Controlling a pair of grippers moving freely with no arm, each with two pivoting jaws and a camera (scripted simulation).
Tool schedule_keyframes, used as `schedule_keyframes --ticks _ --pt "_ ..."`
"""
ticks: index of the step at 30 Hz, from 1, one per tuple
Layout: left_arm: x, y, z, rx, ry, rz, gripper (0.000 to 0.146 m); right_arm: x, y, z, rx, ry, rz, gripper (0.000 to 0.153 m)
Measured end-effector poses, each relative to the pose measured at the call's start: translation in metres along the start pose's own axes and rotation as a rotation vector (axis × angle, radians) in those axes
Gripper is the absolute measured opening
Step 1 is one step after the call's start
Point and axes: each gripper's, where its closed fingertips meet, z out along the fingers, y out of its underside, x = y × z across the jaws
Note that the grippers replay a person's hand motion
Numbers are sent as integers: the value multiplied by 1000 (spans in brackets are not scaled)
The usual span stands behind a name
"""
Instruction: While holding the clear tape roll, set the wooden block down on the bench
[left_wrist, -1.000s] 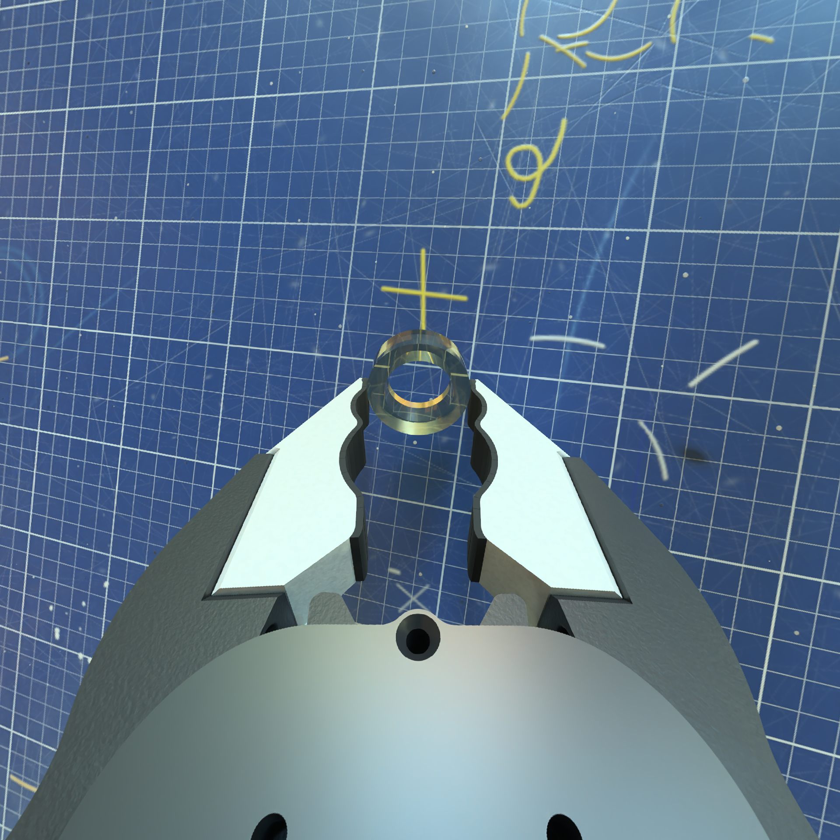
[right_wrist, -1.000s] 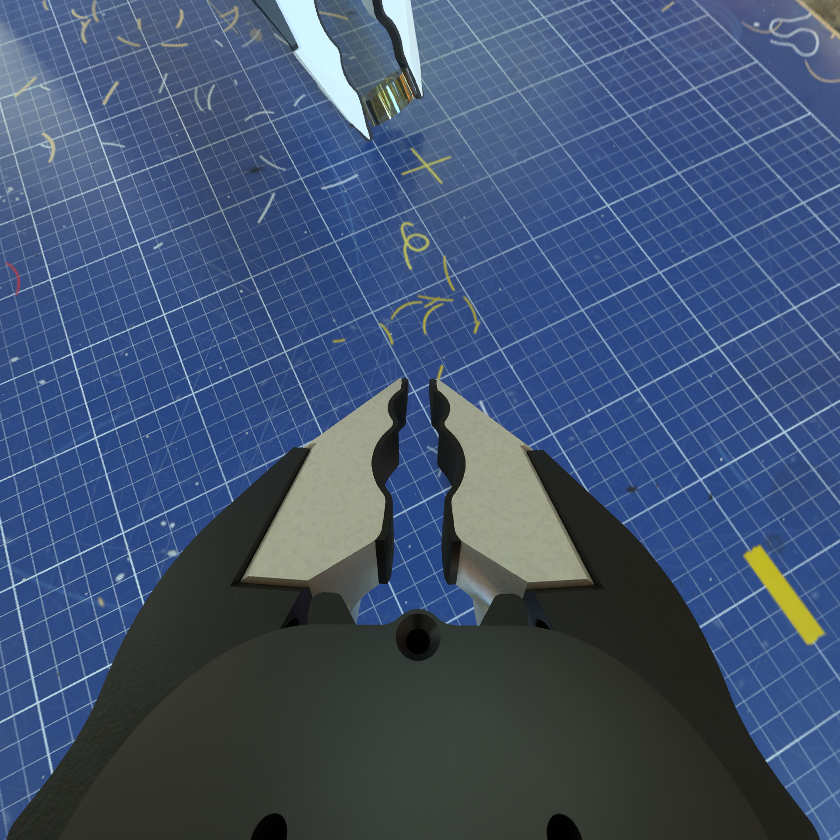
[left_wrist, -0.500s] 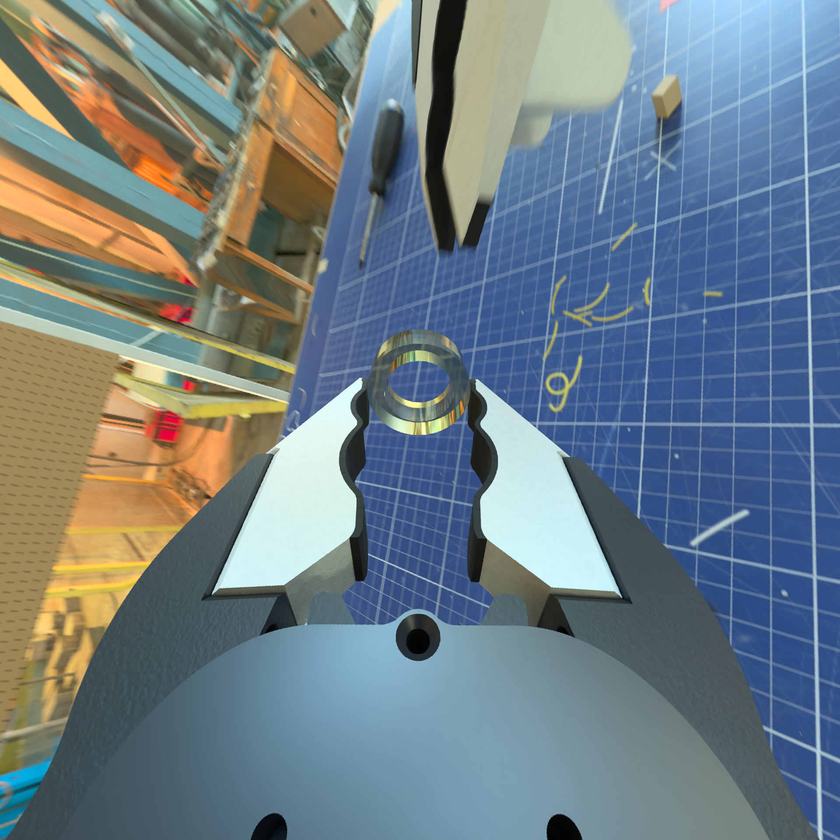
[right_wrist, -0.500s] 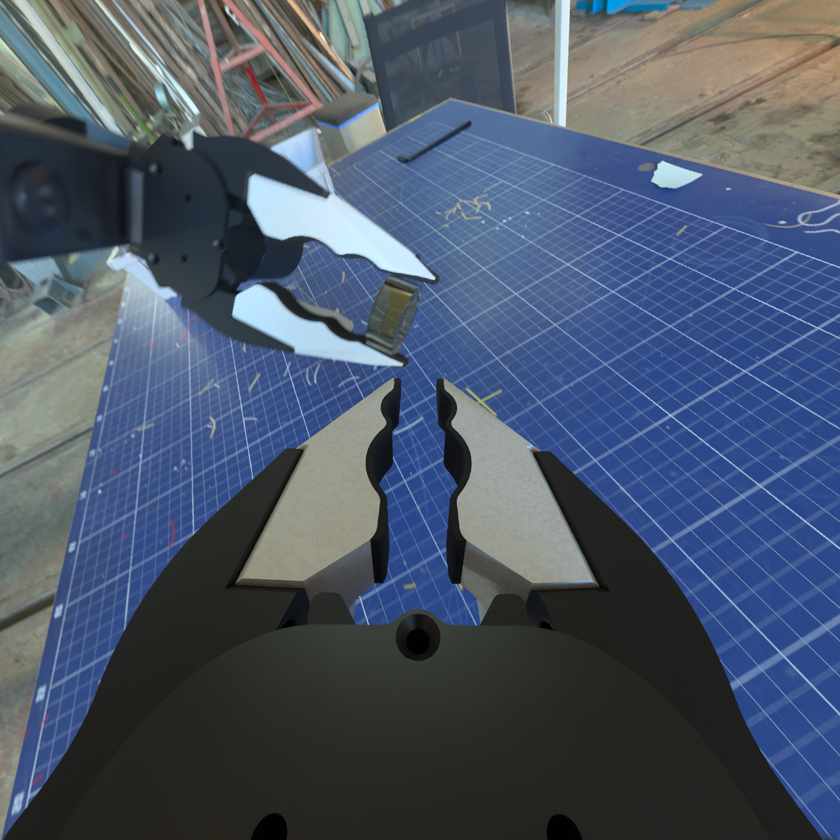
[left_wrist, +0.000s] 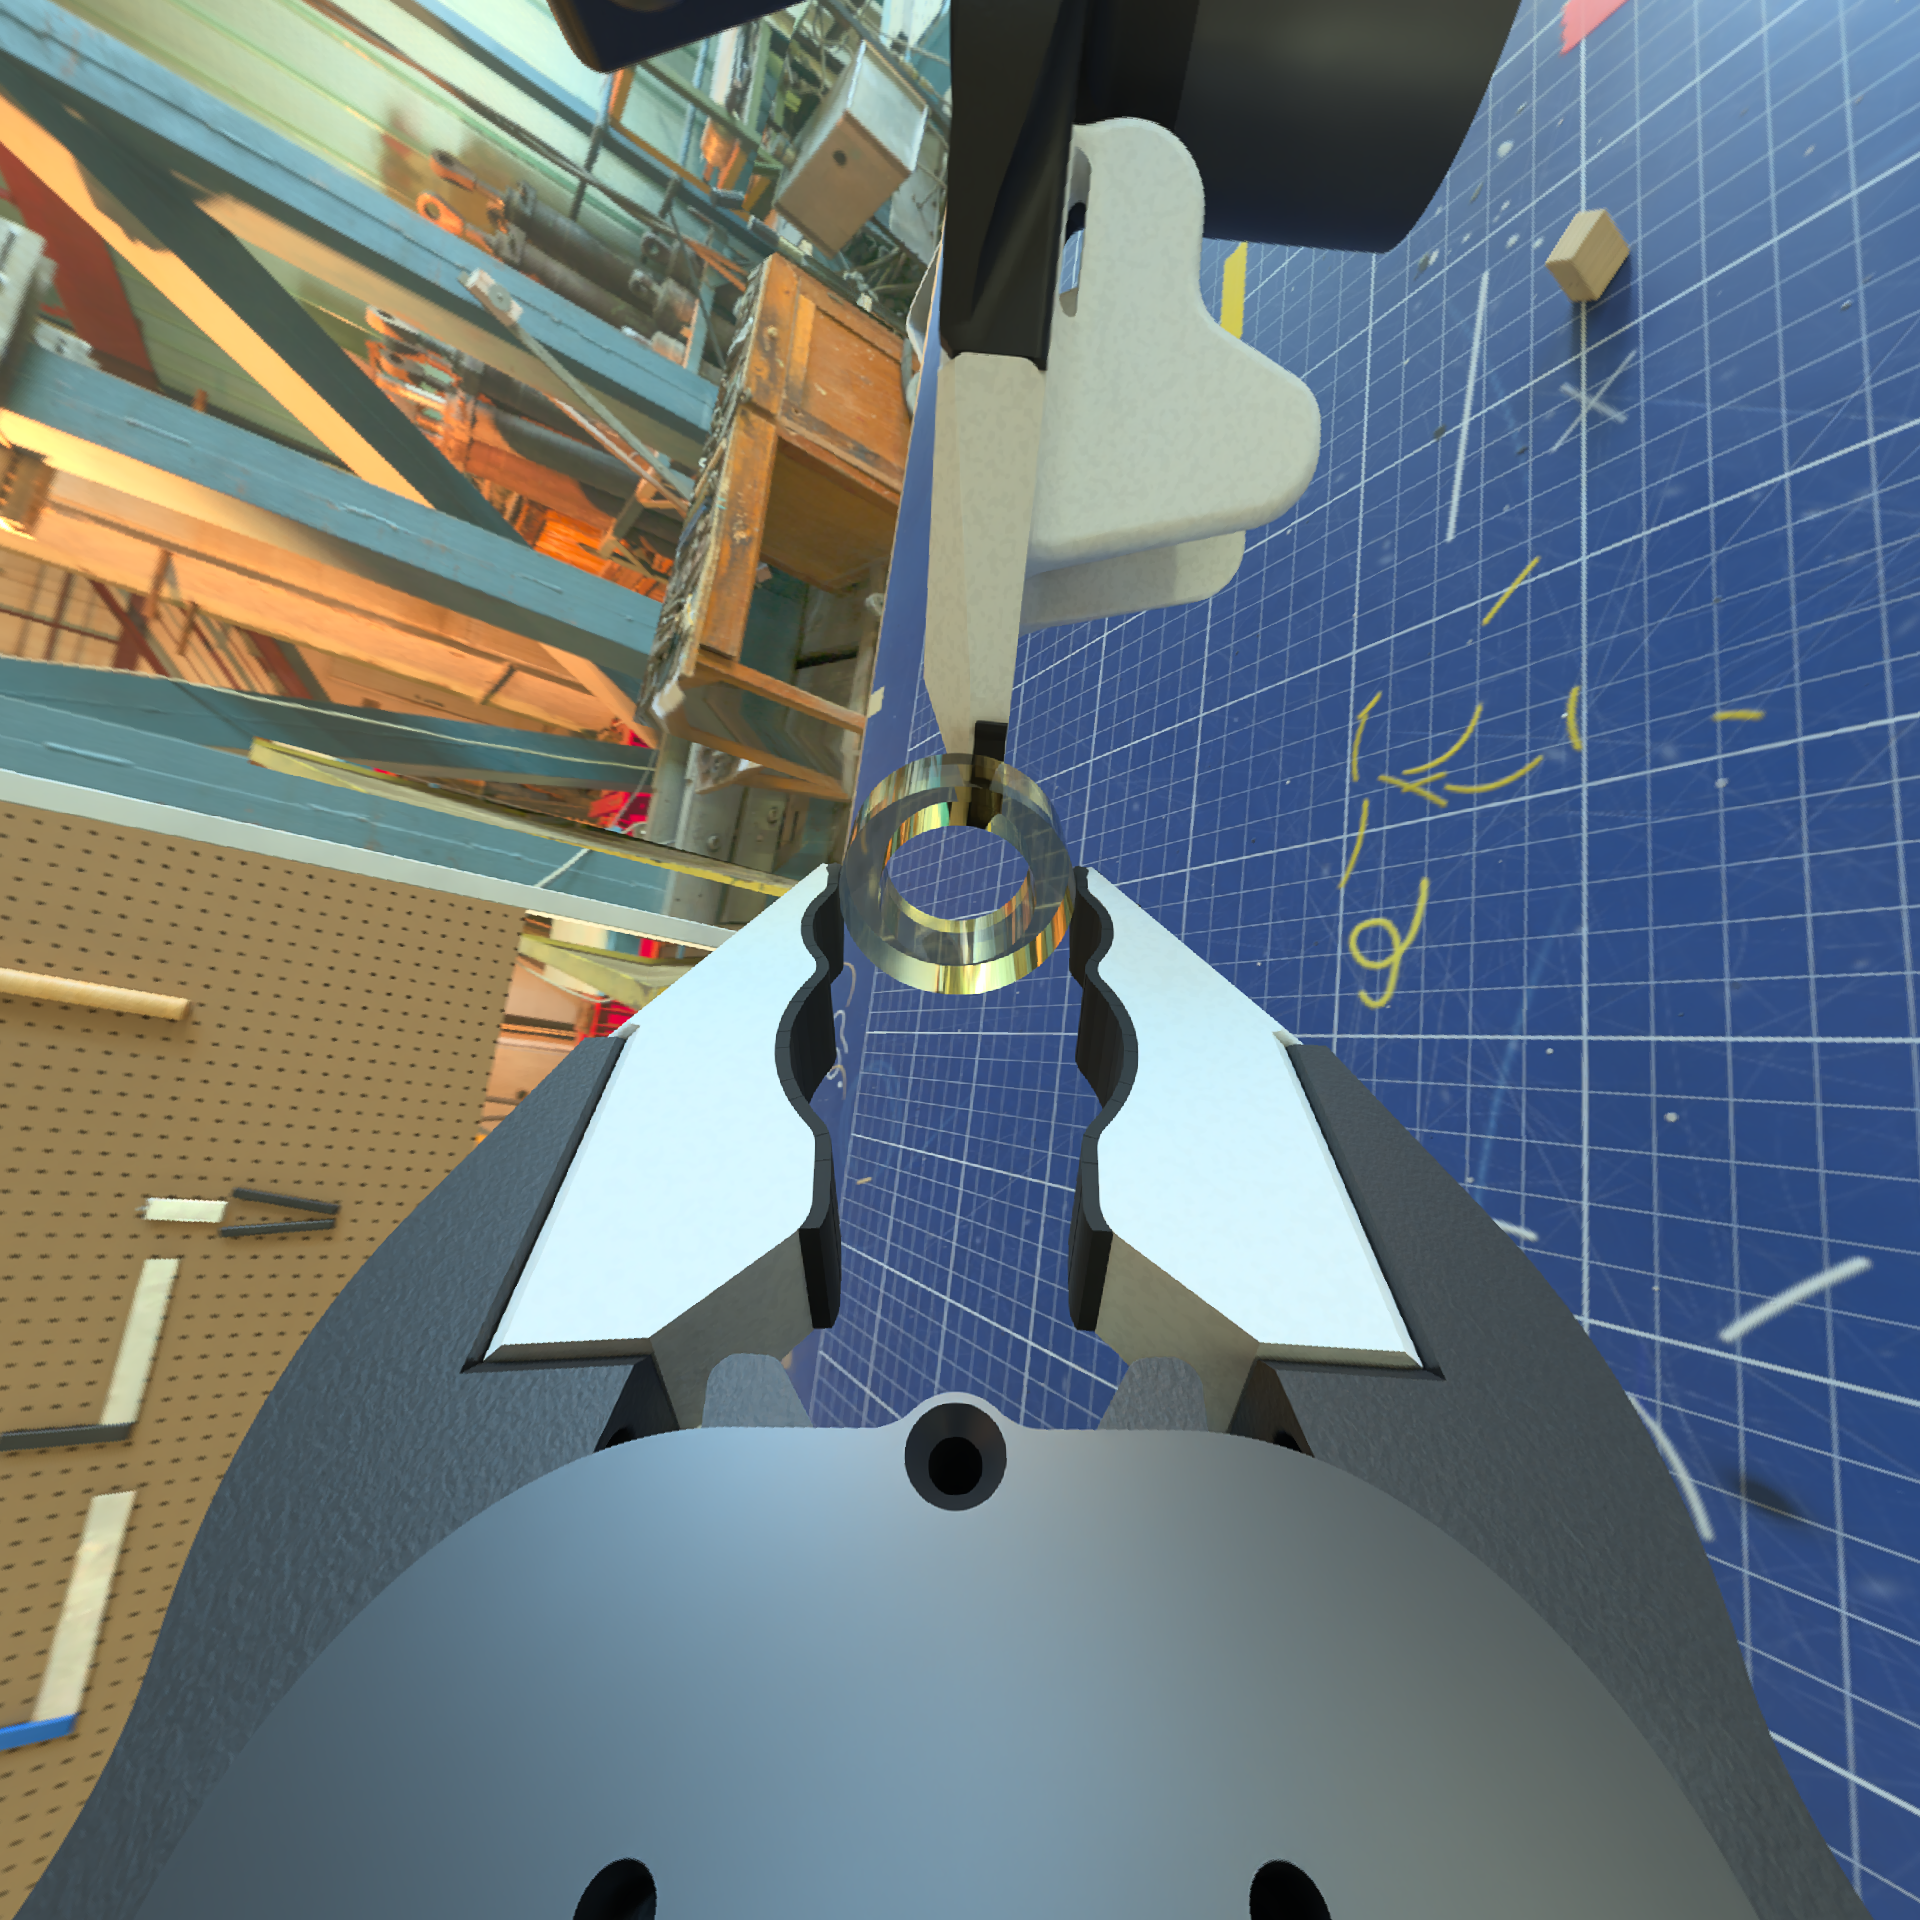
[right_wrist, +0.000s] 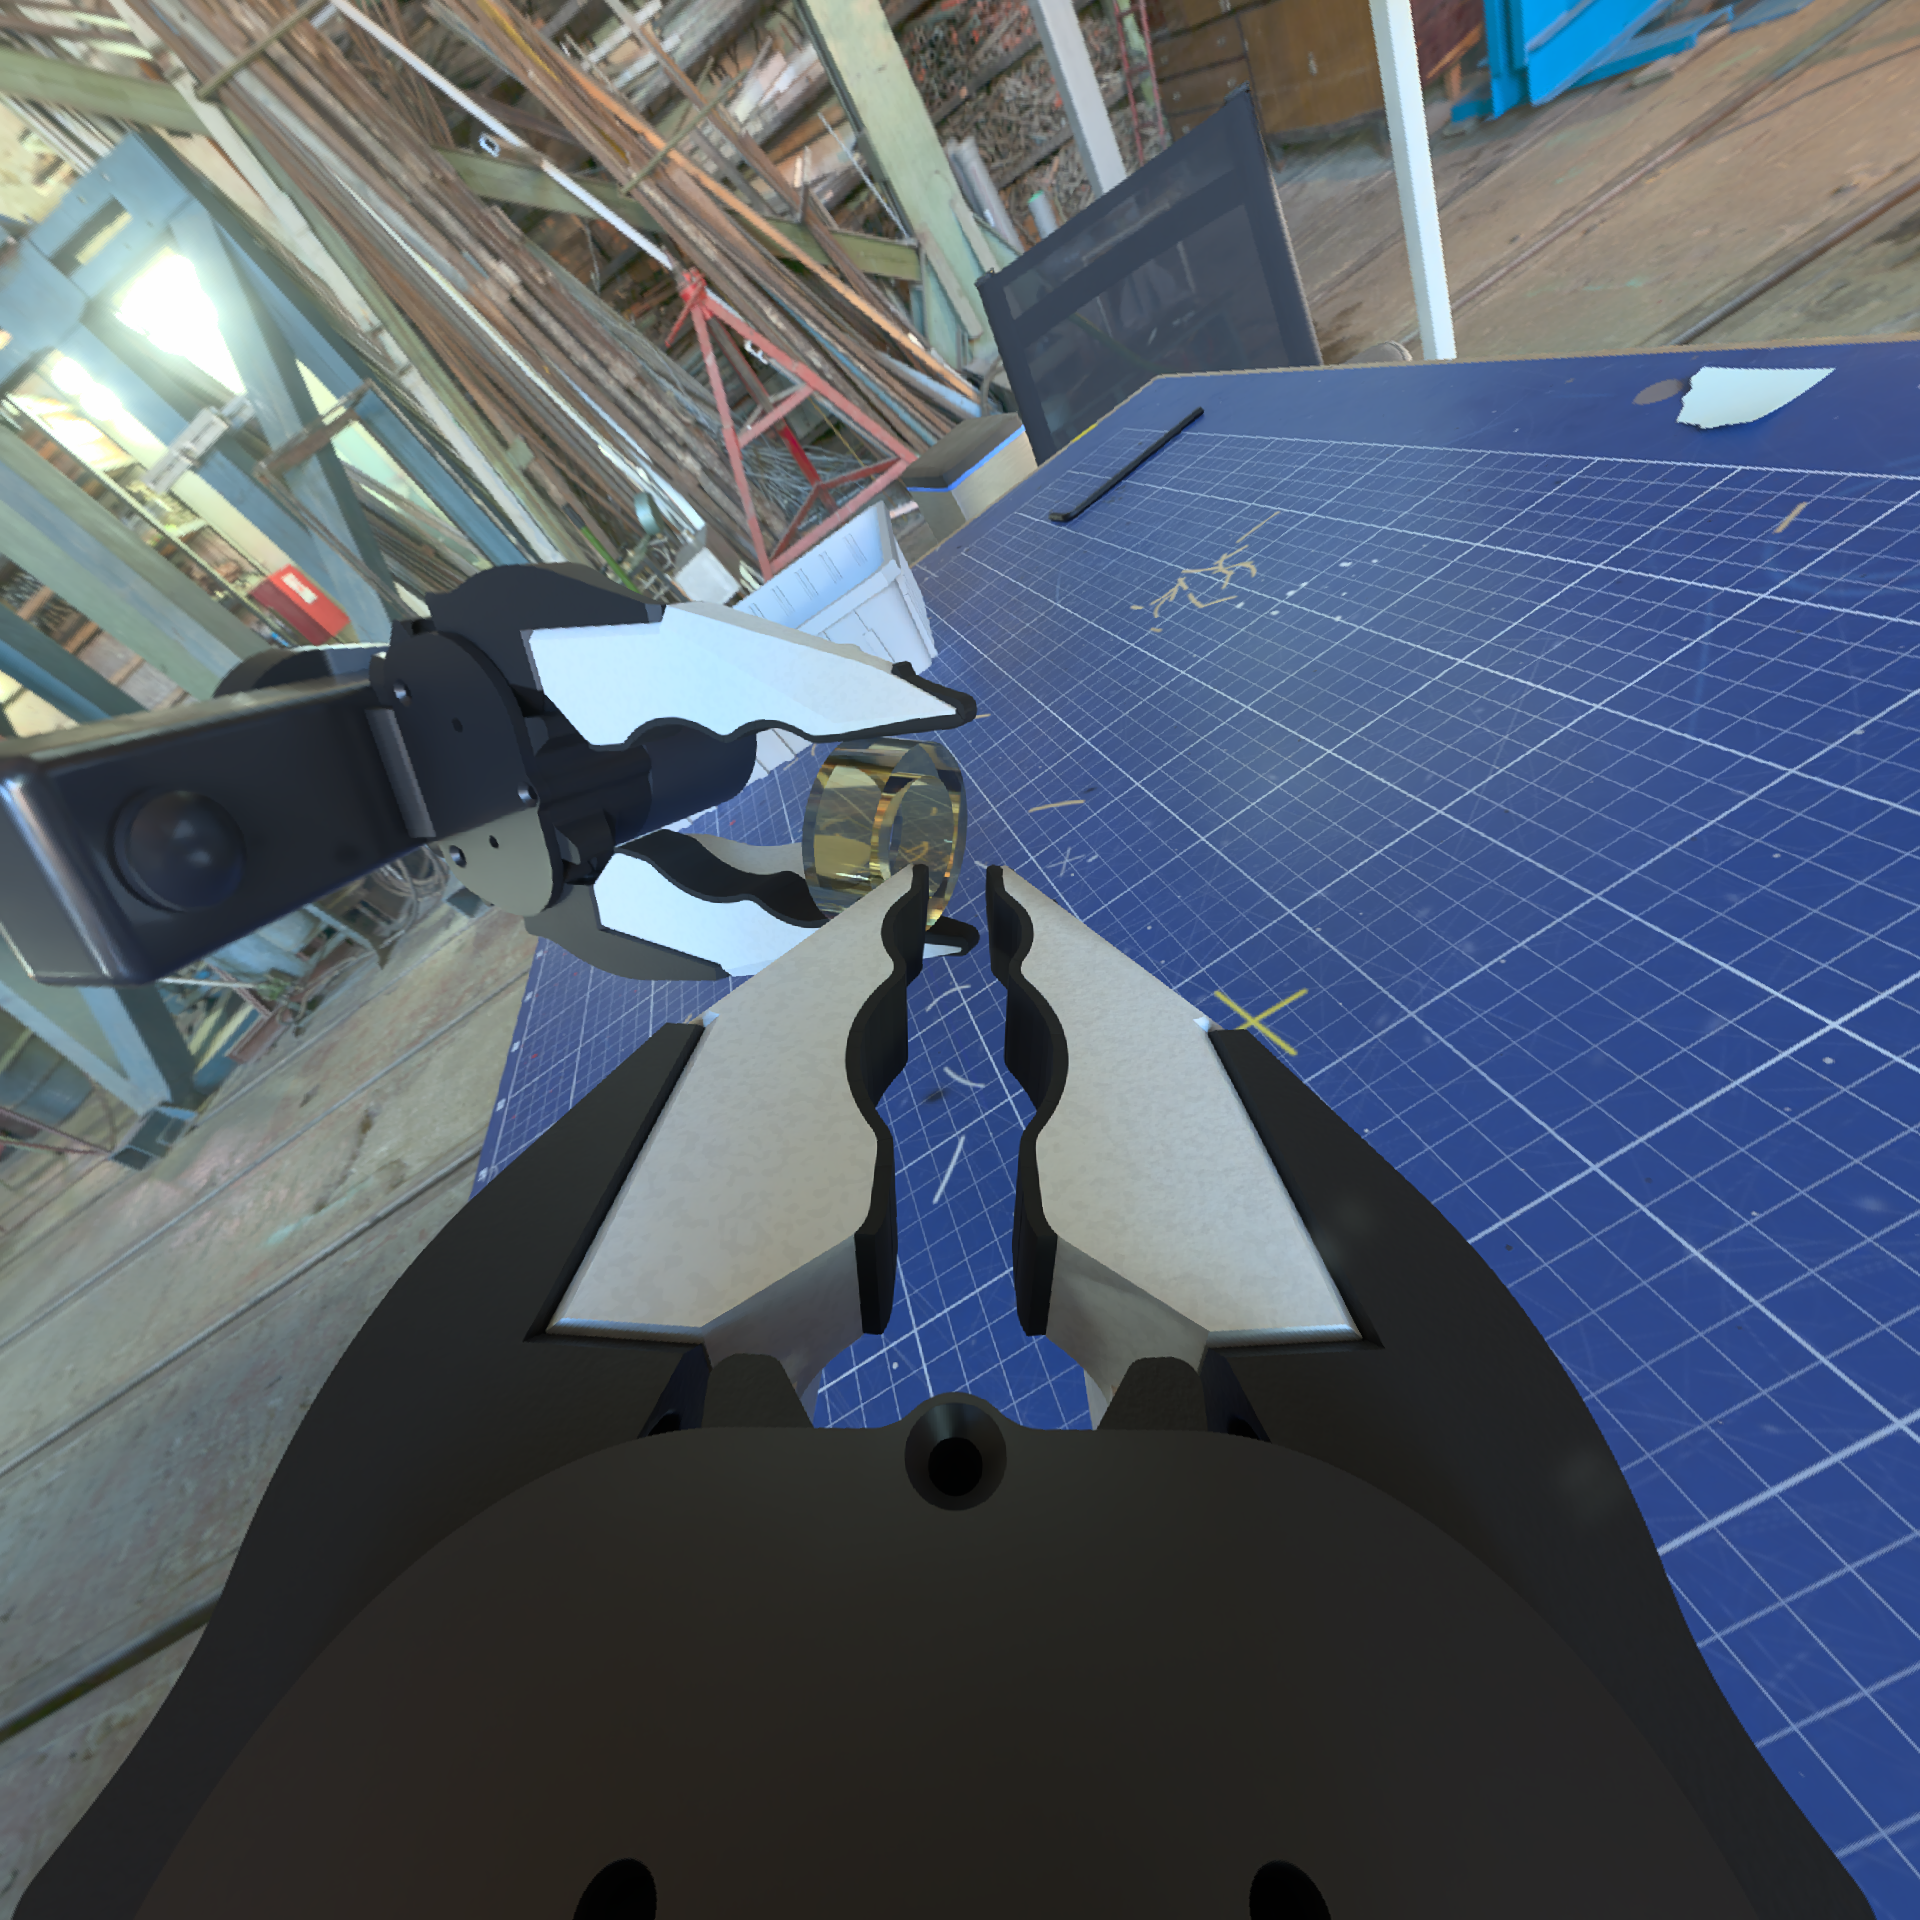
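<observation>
The left gripper pinches the clear tape roll at its very fingertips, jaws parted only by the roll's width: a glassy, thick-walled ring with amber glints and an open core (the blue grid shows straight through it). The right gripper, matte beige fingers edged with wavy black pads, is nearly closed with a narrow gap and nothing in it, its tips just beside the roll. The wooden block, a small pale chamfered cube, lies on the bench at one o'clock in the left wrist view, well apart from both grippers. Yellow shavings curl across the gridded mat.
</observation>
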Motion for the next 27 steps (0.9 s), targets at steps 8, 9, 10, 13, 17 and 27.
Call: schedule_keyframes --ticks 8,9,10,13,17,27 --pt "-2 -7 -5 21 -22 41 43 -8 -7 -2 78 -87 71 11" --pt "-1 -7 -5 20 -21 42 43 -8 -6 -2 74 -83 66 11" --pt "-1 -7 -5 21 -26 48 43 -9 -6 -2 73 -80 62 11" --pt "-1 -9 -5 29 -26 37 43 -8 -6 -4 68 -49 34 8" --pt "-3 -12 -6 35 -43 22 43 -9 -8 -6 67 -23 -4 3" --pt "-8 -22 -7 84 -66 -10 43 -14 -15 -15 88 -11 -51 0"
